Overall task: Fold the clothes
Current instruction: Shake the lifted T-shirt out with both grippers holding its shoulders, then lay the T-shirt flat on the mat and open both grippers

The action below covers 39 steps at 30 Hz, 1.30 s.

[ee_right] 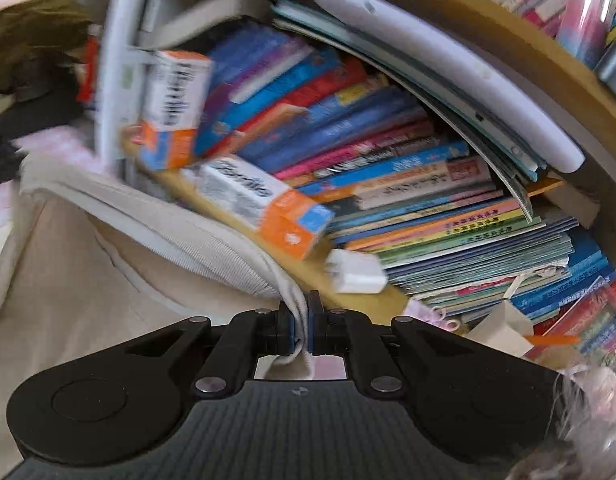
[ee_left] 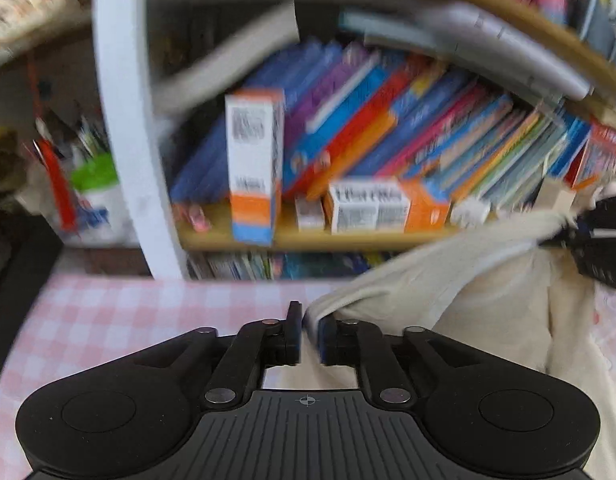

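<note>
A cream garment (ee_left: 487, 300) hangs stretched in the air between both grippers, above a pink checked tablecloth (ee_left: 108, 320). My left gripper (ee_left: 309, 334) is shut on one ribbed edge of it, at the bottom centre of the left wrist view. The cloth runs up and right to the other gripper's black body (ee_left: 599, 240) at the right edge. In the right wrist view the same garment (ee_right: 68, 264) fills the lower left, and my right gripper (ee_right: 302, 328) is shut on its ribbed hem. Both views are blurred by motion.
A wooden bookshelf (ee_left: 308, 238) packed with leaning colourful books (ee_right: 387, 152) stands close behind. Orange and white boxes (ee_left: 254, 168) sit on its shelf. A white post (ee_left: 124, 120) frames its left side, with a cup of pens (ee_left: 92, 196) beyond. Dark clothes (ee_right: 24, 80) lie at far left.
</note>
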Tool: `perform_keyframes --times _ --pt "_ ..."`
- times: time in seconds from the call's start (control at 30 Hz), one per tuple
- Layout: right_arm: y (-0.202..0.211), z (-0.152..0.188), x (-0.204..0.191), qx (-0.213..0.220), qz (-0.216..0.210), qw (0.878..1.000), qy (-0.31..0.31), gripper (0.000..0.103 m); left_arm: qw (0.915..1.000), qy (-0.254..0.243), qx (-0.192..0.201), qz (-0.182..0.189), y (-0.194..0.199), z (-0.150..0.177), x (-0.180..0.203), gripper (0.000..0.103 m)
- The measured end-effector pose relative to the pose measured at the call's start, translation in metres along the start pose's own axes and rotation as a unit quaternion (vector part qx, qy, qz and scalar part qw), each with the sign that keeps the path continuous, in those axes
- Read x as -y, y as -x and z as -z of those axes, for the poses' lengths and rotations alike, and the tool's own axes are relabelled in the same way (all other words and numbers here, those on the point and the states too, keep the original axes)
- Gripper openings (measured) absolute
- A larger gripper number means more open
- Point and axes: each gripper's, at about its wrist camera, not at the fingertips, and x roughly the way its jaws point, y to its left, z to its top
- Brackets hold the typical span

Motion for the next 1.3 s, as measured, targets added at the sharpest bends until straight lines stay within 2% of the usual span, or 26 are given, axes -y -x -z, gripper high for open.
perform_keyframes --times 0.03,0.07,0.1,0.13,0.23,0.3,0.4,0.5,0.6,0.7,0.77,0.8,0.83,0.87,0.93,1.0,1.03,1.1,1.17,1.2,1.23,1.27,1.3 --pt "-0.012 -0.002 0.006 -0.009 0.001 1.000 -0.003 0.008 0.9998 -0.007 -0.013 -0.009 -0.006 0.002 0.001 0.038" --pt "-0.016 0.001 0.010 -0.014 -0.008 1.000 -0.014 0.019 0.9994 -0.019 -0.018 -0.023 -0.007 0.008 0.003 0.045" --pt "-0.017 0.007 0.013 -0.016 -0.023 0.999 -0.030 0.029 0.9988 -0.030 -0.016 -0.035 -0.005 0.015 0.005 0.059" --pt "-0.017 0.013 0.017 -0.019 -0.037 0.998 -0.045 0.047 0.9984 -0.038 -0.013 -0.041 0.000 0.023 0.006 0.070" --pt "-0.012 0.033 0.026 -0.025 -0.070 0.993 -0.090 0.059 0.9980 -0.052 -0.005 -0.035 0.030 0.055 0.003 0.072" --pt "0.010 0.051 0.031 -0.028 -0.067 0.991 -0.115 0.060 0.9987 -0.043 0.001 -0.028 0.059 0.081 0.000 0.075" --pt "0.049 0.082 0.025 -0.036 -0.092 0.986 -0.134 0.062 0.9994 -0.027 0.000 -0.019 0.100 0.120 0.003 0.076" --pt "0.083 0.115 -0.002 -0.055 -0.116 0.983 -0.134 0.062 0.9993 -0.025 -0.015 -0.023 0.123 0.150 0.016 0.076" --pt "0.114 0.147 -0.031 -0.074 -0.131 0.980 -0.134 0.062 0.9990 -0.035 -0.028 0.007 0.131 0.167 0.030 0.076" --pt "0.133 0.165 -0.057 -0.083 -0.119 0.980 -0.138 0.060 0.9940 -0.102 -0.038 -0.003 0.127 0.179 0.049 0.075" --pt "0.141 0.172 -0.071 -0.081 -0.108 0.983 -0.127 0.060 0.9879 -0.148 -0.043 -0.016 0.123 0.185 0.059 0.070" --pt "0.142 0.174 -0.077 -0.083 -0.105 0.984 -0.120 0.060 0.9856 -0.162 -0.047 -0.017 0.122 0.187 0.062 0.063" --pt "0.143 0.175 -0.081 -0.086 -0.103 0.984 -0.114 0.060 0.9847 -0.166 -0.053 -0.013 0.121 0.188 0.063 0.055" --pt "0.144 0.177 -0.086 -0.089 -0.102 0.985 -0.107 0.059 0.9843 -0.167 -0.057 -0.012 0.121 0.190 0.062 0.051" --pt "0.146 0.180 -0.095 -0.095 -0.099 0.986 -0.093 0.057 0.9843 -0.166 -0.058 -0.019 0.122 0.192 0.061 0.045" --pt "0.148 0.183 -0.105 -0.101 -0.096 0.987 -0.079 0.054 0.9831 -0.171 -0.058 -0.030 0.123 0.194 0.060 0.044" --pt "0.148 0.184 -0.109 -0.103 -0.093 0.988 -0.074 0.050 0.9828 -0.172 -0.058 -0.035 0.124 0.194 0.059 0.043" --pt "0.149 0.187 -0.114 -0.101 -0.079 0.989 -0.070 0.047 0.9830 -0.169 -0.059 -0.042 0.124 0.194 0.054 0.034" --pt "0.149 0.187 -0.114 -0.100 -0.069 0.990 -0.076 0.039 0.9860 -0.151 -0.060 -0.039 0.124 0.191 0.046 0.021" --pt "0.149 0.187 -0.114 -0.100 -0.069 0.990 -0.078 0.037 0.9887 -0.134 -0.059 -0.032 0.126 0.187 0.040 0.009" --pt "0.149 0.187 -0.113 -0.100 -0.069 0.989 -0.080 0.027 0.9911 -0.118 -0.058 -0.025 0.127 0.184 0.034 0.005" --pt "0.150 0.186 -0.112 -0.097 -0.068 0.990 -0.077 0.013 0.9949 -0.084 -0.055 -0.011 0.130 0.178 0.023 0.004" --pt "0.152 0.184 -0.109 -0.094 -0.064 0.991 -0.076 0.011 0.9982 -0.030 -0.050 0.011 0.133 0.169 0.007 0.004"
